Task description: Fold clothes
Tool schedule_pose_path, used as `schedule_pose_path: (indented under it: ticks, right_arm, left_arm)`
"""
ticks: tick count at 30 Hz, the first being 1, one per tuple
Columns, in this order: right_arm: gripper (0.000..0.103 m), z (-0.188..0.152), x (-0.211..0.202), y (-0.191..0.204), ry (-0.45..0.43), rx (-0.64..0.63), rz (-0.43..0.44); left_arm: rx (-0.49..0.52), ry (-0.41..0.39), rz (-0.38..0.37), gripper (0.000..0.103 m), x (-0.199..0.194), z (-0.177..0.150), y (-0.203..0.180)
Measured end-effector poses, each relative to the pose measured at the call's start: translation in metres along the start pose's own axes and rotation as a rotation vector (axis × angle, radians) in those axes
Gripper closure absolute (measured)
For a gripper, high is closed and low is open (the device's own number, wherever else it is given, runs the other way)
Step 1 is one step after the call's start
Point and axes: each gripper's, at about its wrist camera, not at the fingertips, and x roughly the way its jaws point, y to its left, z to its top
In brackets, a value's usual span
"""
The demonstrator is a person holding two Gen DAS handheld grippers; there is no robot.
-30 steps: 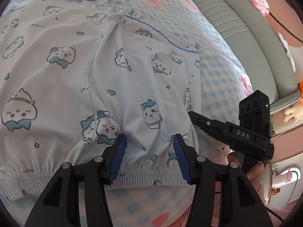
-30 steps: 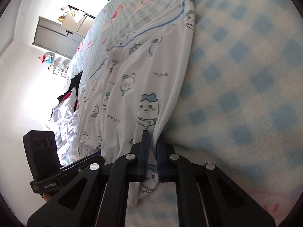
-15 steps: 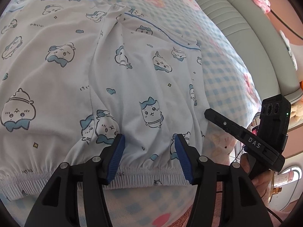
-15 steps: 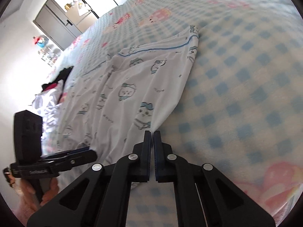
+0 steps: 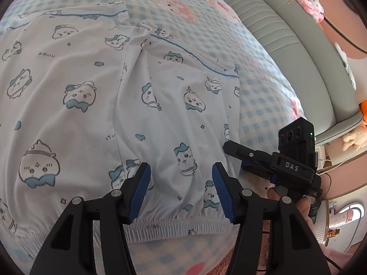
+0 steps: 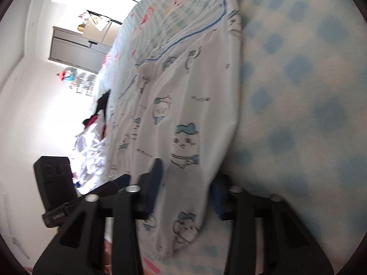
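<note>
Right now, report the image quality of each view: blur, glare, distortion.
Left wrist view: sharp, evenly lit, fisheye bulging the printed shorts. Right wrist view: motion-blurred, the checked blanket soft, bright window glare washing out the wall at left.

You face a bed under a blue-and-white checked blanket (image 5: 259, 96) printed with pink cartoon figures. At two o'clock in your left view curves a padded grey-green headboard (image 5: 305, 52), with a pink wall (image 5: 339, 6) behind it. At ten o'clock in your right view stands a grey cabinet (image 6: 75, 55) against a white wall (image 6: 34, 105), washed in bright daylight.
</note>
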Motion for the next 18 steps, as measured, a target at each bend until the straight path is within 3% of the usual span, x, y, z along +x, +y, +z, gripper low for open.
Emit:
schedule_pose_path:
  ticks: [1, 2, 7, 14, 18]
  right_arm:
    - [0.094, 0.001, 0.003, 0.003, -0.003, -0.009, 0.008]
    - [0.097, 0.001, 0.006, 0.005, -0.01, -0.016, 0.009]
    - [0.1, -0.007, -0.004, 0.013, -0.073, -0.023, -0.046]
    - [0.101, -0.013, -0.03, 0.027, -0.118, -0.124, -0.299]
    - [0.101, -0.019, -0.039, 0.037, -0.12, -0.195, -0.397]
  left_arm:
    - [0.002, 0.003, 0.002, 0.045, 0.002, 0.001, 0.0]
    - [0.003, 0.008, 0.004, 0.044, 0.003, 0.002, 0.0]
    - [0.032, 0.04, 0.024, 0.044, 0.013, 0.001, -0.001]
    - [0.042, 0.076, 0.076, 0.044, 0.023, 0.001, 0.0]
    - [0.145, -0.003, 0.111, 0.046, 0.009, 0.002, -0.022]
